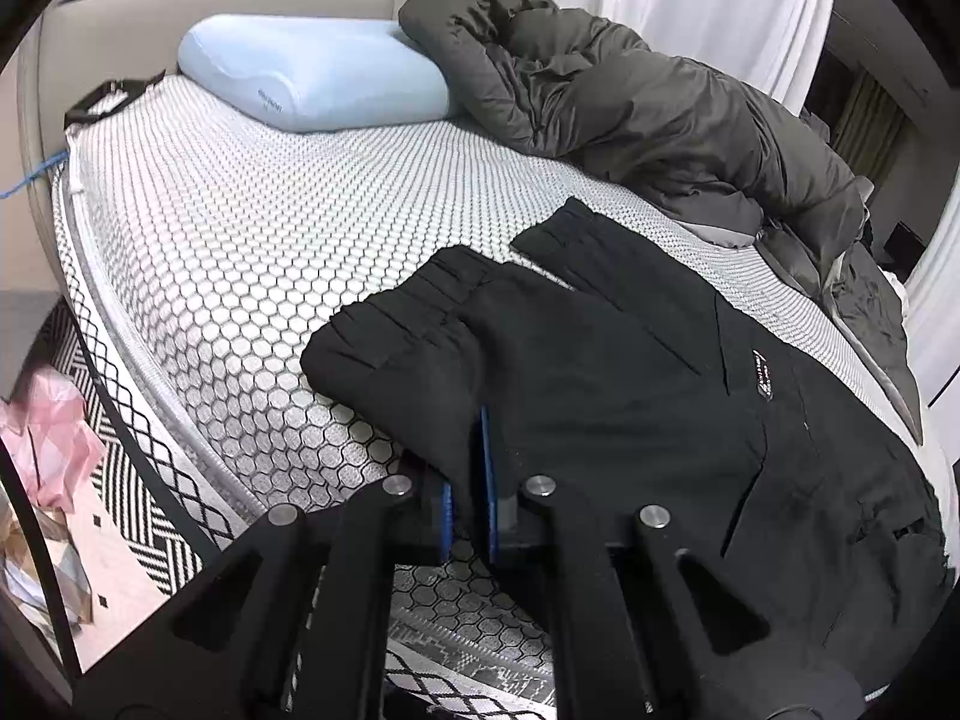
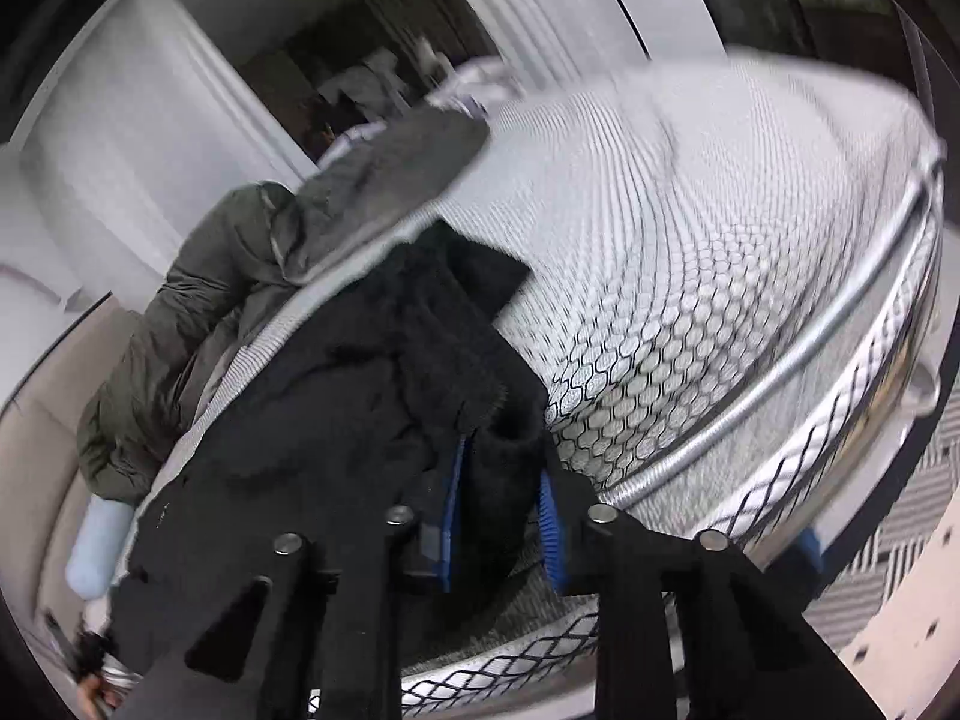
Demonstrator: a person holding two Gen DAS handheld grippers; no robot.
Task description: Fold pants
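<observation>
Black pants (image 1: 600, 372) lie on the bed's mesh-covered mattress (image 1: 240, 240), the waistband end bunched and doubled over toward the left. In the left wrist view my left gripper (image 1: 467, 456) is shut on the near edge of that bunched fabric, its blue pads almost touching. The right wrist view is blurred; there the pants (image 2: 372, 396) run up and away over the mattress (image 2: 690, 300). My right gripper (image 2: 501, 462) is shut on a thick wad of the black cloth, which fills the gap between its blue pads (image 2: 549, 528).
A pale blue pillow (image 1: 312, 78) and a crumpled dark grey padded cover (image 1: 630, 108) lie along the head and far side of the bed. The mattress edge runs close below both grippers. A patterned rug (image 1: 138, 480) and a pink bag (image 1: 48, 438) are on the floor at left.
</observation>
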